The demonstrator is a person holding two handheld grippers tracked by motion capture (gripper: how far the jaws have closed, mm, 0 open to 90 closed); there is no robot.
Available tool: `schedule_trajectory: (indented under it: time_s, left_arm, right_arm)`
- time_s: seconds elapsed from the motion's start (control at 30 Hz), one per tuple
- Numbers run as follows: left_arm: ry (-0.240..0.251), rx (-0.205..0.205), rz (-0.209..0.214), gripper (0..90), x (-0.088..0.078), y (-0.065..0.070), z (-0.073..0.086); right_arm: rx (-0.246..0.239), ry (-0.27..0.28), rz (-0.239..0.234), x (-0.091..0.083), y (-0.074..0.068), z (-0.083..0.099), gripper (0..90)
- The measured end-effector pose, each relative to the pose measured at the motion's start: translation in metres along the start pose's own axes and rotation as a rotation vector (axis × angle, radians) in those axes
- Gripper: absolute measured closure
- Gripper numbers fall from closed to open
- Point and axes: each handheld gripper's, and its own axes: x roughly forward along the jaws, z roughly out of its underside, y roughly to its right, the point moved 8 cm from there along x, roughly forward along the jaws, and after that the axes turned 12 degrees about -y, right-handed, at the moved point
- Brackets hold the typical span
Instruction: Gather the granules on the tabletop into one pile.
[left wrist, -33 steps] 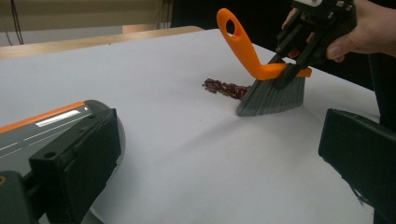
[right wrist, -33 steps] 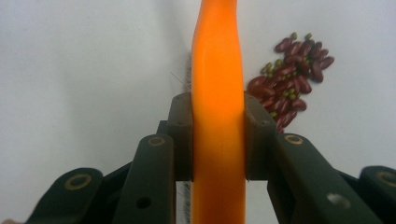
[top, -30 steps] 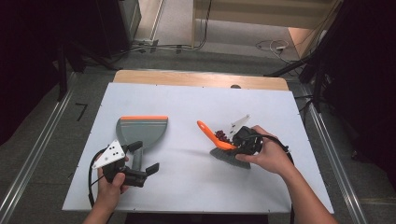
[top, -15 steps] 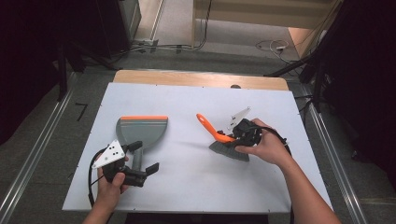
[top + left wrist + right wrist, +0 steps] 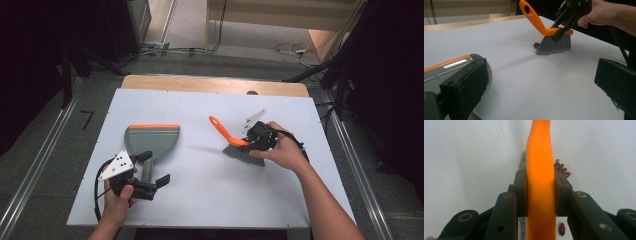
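A hand brush point(image 5: 231, 139) with an orange handle and grey bristles stands on the white table top point(image 5: 200, 205) right of centre. My right gripper point(image 5: 252, 142) is shut on its handle point(image 5: 540, 157). A few small dark red beans point(image 5: 536, 45) lie at the bristles' edge, also seen as beans point(image 5: 562, 168) beside the handle. A grey dustpan point(image 5: 151, 137) with an orange lip lies flat at the left. My left gripper point(image 5: 154, 168) stands open at the dustpan's handle end, one jaw over the dustpan point(image 5: 446, 70), nothing clamped.
A wooden strip point(image 5: 215, 83) runs along the table's far edge. Metal rails point(image 5: 35, 165) flank the table on the floor, and cables point(image 5: 175, 50) lie beyond it. One stray bean point(image 5: 561, 228) lies under my right gripper.
My right hand has carried the brush a little toward the far side of the table. The left hand and the dustpan have stayed where they were.
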Motion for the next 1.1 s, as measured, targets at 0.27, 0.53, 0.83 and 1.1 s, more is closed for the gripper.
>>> schedule_trajectory:
  time_s: [0.27, 0.53, 0.83, 1.1]
  left_arm:
    - [-0.002, -0.001, -0.001, 0.0, 0.0, 0.0, 0.0]
    - [0.003, -0.002, 0.006, 0.0, 0.0, 0.0, 0.0]
    - [0.0, 0.0, 0.004, 0.0, 0.0, 0.0, 0.0]
    - [0.001, 0.003, 0.005, 0.0, 0.0, 0.001, 0.0]
  right_arm:
    - [-0.007, 0.0, 0.011, 0.001, 0.003, -0.004, 68.3]
    - [0.011, -0.005, 0.012, 0.0, 0.004, -0.006, 68.5]
    - [0.017, 0.023, 0.024, -0.012, -0.001, -0.007, 68.6]
    - [0.051, 0.052, 0.034, -0.027, -0.003, -0.004, 68.6]
